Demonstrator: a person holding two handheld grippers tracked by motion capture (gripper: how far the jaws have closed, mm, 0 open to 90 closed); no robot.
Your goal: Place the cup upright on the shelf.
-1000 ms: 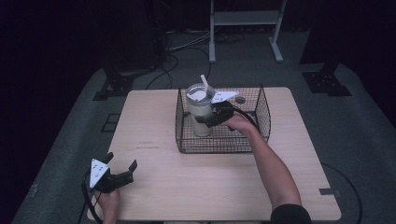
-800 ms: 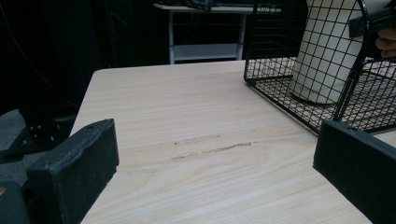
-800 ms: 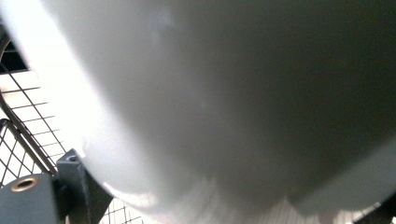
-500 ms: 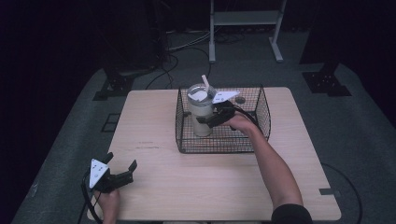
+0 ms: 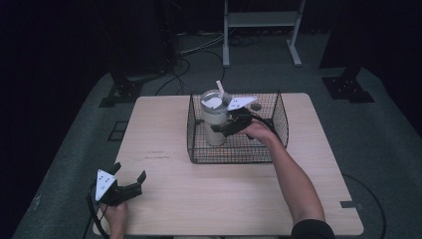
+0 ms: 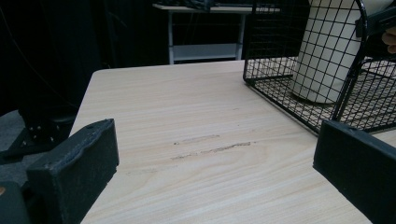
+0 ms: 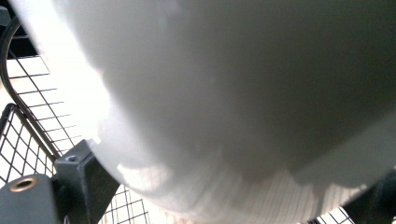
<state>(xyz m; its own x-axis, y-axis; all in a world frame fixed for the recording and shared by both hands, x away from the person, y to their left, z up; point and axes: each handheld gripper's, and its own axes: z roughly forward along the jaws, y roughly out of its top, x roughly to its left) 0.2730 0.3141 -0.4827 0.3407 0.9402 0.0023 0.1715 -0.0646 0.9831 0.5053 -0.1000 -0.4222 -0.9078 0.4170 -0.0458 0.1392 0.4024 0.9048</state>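
A cream tumbler (image 5: pixel 213 124) with a straw (image 5: pixel 219 87) stands upright in the left part of a black wire basket (image 5: pixel 239 160) at the far middle of the table. My right gripper (image 5: pixel 224 128) reaches in over the basket's rim and is shut on the tumbler's side. In the right gripper view the tumbler (image 7: pixel 233 93) bulges between the two jaws of that gripper (image 7: pixel 224 186), with basket mesh (image 7: pixel 28 93) behind. My left gripper (image 5: pixel 130 181) rests at the near left corner, open and holding nothing. The left gripper view looks between its jaws (image 6: pixel 215 144) toward the basket (image 6: pixel 280 102) and tumbler (image 6: pixel 327 51).
The light wooden table (image 5: pixel 209 199) has bare wood in front of and left of the basket. A faint scuff mark (image 6: pixel 215 147) lies on the wood. Beyond the far edge stand a white metal frame (image 5: pixel 261 20), cables and dark stand feet (image 5: pixel 124 92) on the floor.
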